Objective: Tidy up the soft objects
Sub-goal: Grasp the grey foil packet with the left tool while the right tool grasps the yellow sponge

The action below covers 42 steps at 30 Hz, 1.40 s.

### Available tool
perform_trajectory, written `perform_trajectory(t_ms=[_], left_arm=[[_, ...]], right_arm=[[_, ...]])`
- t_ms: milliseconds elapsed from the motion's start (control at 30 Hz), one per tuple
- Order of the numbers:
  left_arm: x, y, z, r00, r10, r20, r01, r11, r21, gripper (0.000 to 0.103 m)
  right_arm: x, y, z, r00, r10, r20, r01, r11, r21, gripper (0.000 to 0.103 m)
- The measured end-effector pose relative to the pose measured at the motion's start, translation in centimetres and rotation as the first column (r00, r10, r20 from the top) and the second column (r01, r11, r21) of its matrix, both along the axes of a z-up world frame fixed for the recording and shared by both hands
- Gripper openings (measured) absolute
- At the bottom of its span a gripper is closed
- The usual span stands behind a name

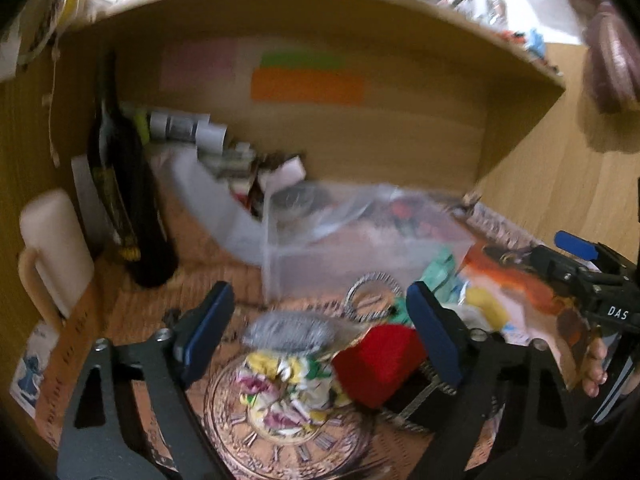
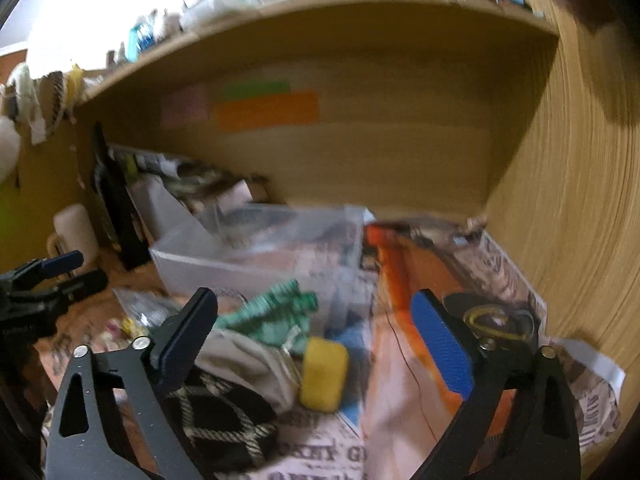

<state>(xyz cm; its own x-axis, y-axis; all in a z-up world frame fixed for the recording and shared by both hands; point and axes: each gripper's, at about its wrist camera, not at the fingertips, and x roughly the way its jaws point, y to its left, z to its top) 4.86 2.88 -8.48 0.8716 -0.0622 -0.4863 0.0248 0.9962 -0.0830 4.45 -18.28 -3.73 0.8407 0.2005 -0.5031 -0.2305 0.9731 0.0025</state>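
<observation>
In the left wrist view my left gripper [image 1: 320, 300] is open above a pile of soft things. A grey fuzzy piece [image 1: 288, 332], a crumpled floral cloth [image 1: 288, 384] and a red soft block [image 1: 376, 364] lie between and below its fingers, the red block close to the right-hand finger. In the right wrist view my right gripper [image 2: 314, 300] is open over a yellow sponge [image 2: 324, 374], a green cloth [image 2: 276, 316], a beige pouch [image 2: 248, 364] and a black rope-patterned item [image 2: 216, 420]. Nothing is gripped. Each gripper shows in the other's view: the right gripper [image 1: 560, 254], the left gripper [image 2: 78, 270].
A clear plastic box [image 1: 340, 248] [image 2: 260, 248] stands behind the piles under a wooden shelf [image 1: 320, 8]. A dark bottle [image 1: 132, 208] and a white mug [image 1: 52, 248] stand at the left. A round clock-face plate [image 1: 280, 448] lies under the floral cloth. Newspaper [image 2: 340, 456] covers the right.
</observation>
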Motion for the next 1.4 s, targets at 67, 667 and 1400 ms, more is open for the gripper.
perform_trajectory(t_ms=[67, 667, 1400], left_arm=[[0.7, 0.7, -1.0, 0.999, 0.017, -0.046, -0.018, 1.0, -0.014, 0.084], [7.5, 3.0, -6.4, 0.953, -0.014, -0.303, -0.013, 0.996, -0.089, 0.064], [4.1, 2.3, -2.4, 0.982, 0.008, -0.186, -0.02, 0.998, -0.063, 0.027]], right_arm=[[0.6, -0.6, -0.8, 0.999, -0.011, -0.037, 0.011, 1.0, -0.006, 0.091], [3.9, -2.0, -6.4, 0.957, 0.033, -0.289, -0.035, 0.999, -0.002, 0.063], [2.8, -2.1, -4.7, 0.968, 0.043, -0.248, -0.027, 0.998, 0.065, 0.021]])
